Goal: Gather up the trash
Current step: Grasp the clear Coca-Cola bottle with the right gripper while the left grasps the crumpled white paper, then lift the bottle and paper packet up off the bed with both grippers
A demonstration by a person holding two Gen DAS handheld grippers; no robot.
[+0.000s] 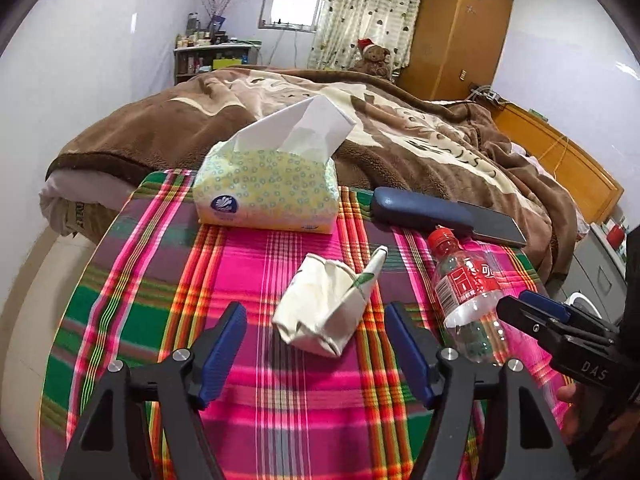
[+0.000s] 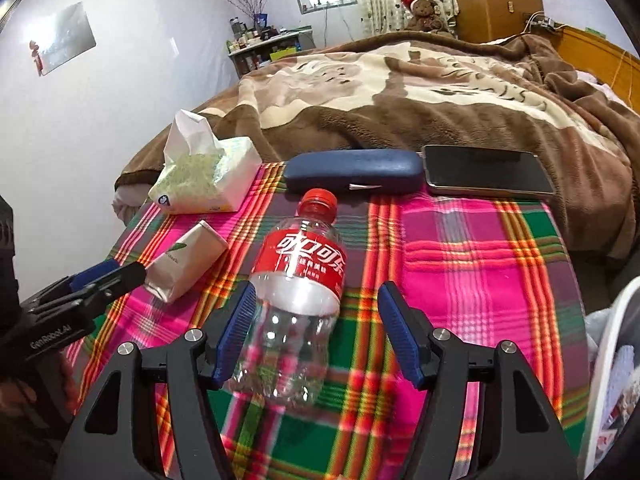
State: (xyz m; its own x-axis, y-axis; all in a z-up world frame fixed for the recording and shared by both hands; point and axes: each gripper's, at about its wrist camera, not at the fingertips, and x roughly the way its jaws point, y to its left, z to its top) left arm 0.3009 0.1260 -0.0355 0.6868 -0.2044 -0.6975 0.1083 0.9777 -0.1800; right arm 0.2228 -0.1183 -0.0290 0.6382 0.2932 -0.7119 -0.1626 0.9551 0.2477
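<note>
My left tool sits with its jaws spread wide on either side of the crushed paper cup, which lies on its side on the plaid cloth over the counter; neither pad touches it. My right tool is also spread apart, with the empty plastic bottle lying between its pads, red cap pointing away from me. Its left pad looks to be against the bottle's side, the right pad clear. Beyond lie a tissue pack, a blue glasses case and a phone, at the edge of the bed.
</note>
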